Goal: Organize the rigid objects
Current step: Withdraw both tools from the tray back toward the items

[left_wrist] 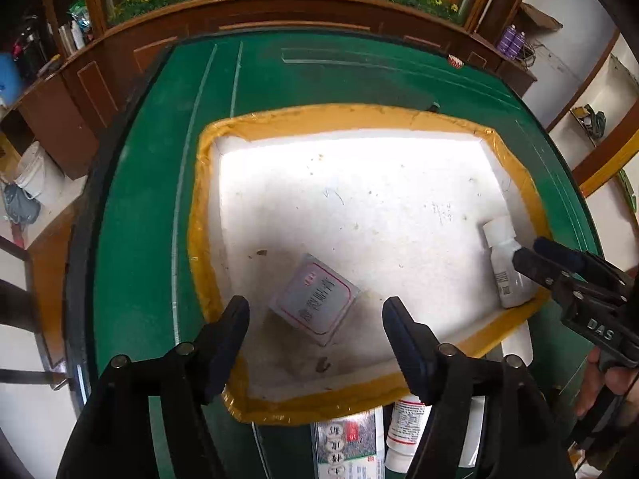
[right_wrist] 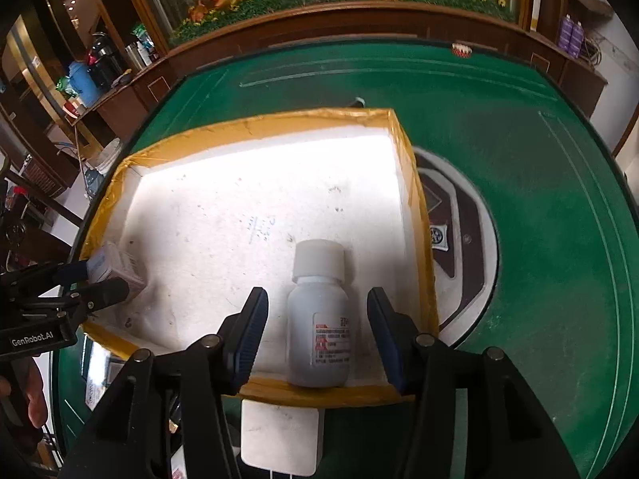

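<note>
A white foam tray [left_wrist: 351, 115] with a yellow taped rim sits on the green table [left_wrist: 139, 199]. In its near left part lies a small grey box with a red border [left_wrist: 315, 299]. My left gripper [left_wrist: 316, 304] hangs over the box, open, with a gap on each side. By the tray's right wall lies a white capped bottle [right_wrist: 319, 319], label up. My right gripper [right_wrist: 316, 293] straddles the bottle, open, with neither pad touching it. Each wrist view also shows the other gripper at its edge: the right gripper [left_wrist: 531, 251] and the left gripper [right_wrist: 100, 279].
On the table in front of the tray's near rim lie another white bottle [left_wrist: 407, 427], a printed packet [left_wrist: 347, 447] and a flat white block [right_wrist: 279, 435]. A round centre panel [right_wrist: 459, 219] is set into the table right of the tray. A wooden cabinet [right_wrist: 359, 24] runs behind.
</note>
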Tool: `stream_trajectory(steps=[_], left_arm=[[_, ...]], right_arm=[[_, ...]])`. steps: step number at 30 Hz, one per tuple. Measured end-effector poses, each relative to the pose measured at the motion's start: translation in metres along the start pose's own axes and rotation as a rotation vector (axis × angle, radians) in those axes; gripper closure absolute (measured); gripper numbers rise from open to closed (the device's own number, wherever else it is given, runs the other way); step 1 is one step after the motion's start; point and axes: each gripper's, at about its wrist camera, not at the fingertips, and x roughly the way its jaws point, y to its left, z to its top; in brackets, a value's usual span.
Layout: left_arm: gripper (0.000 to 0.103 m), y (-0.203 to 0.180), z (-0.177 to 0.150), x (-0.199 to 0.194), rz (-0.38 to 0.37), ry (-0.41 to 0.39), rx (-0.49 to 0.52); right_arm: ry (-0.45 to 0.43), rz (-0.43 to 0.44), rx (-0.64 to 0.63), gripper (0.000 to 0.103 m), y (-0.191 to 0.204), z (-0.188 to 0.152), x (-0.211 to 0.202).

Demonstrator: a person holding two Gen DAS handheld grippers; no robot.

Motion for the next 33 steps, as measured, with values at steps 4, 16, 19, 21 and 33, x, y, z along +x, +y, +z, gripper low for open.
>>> stream_trajectory(steps=[4, 16, 19, 21, 33], left_arm=[[0.025, 0.000, -0.003, -0.021, -0.007, -0.037, -0.021], [0.004, 0.026, -0.063, -0.055, 0.007, -0.045, -0.226], [0.004, 0.028, -0.087, -0.048, 0.014, -0.012, -0.262], [0.004, 0.026, -0.097, -0.043, 0.028, 0.005, -0.262], [0.005, 0.007, -0.100, -0.020, 0.067, 0.036, -0.155]], right_arm=[[-0.054, 0.030, 0.017, 0.035, -0.004, -0.005, -0.024], [-0.103, 0.097, 0.151, 0.011, -0.037, -0.064, -0.082], [-0.042, 0.089, 0.182, 0.011, -0.048, -0.087, -0.076], [-0.006, 0.079, 0.190, 0.011, -0.053, -0.099, -0.071], [-0.009, 0.067, 0.175, 0.011, -0.050, -0.106, -0.075]])
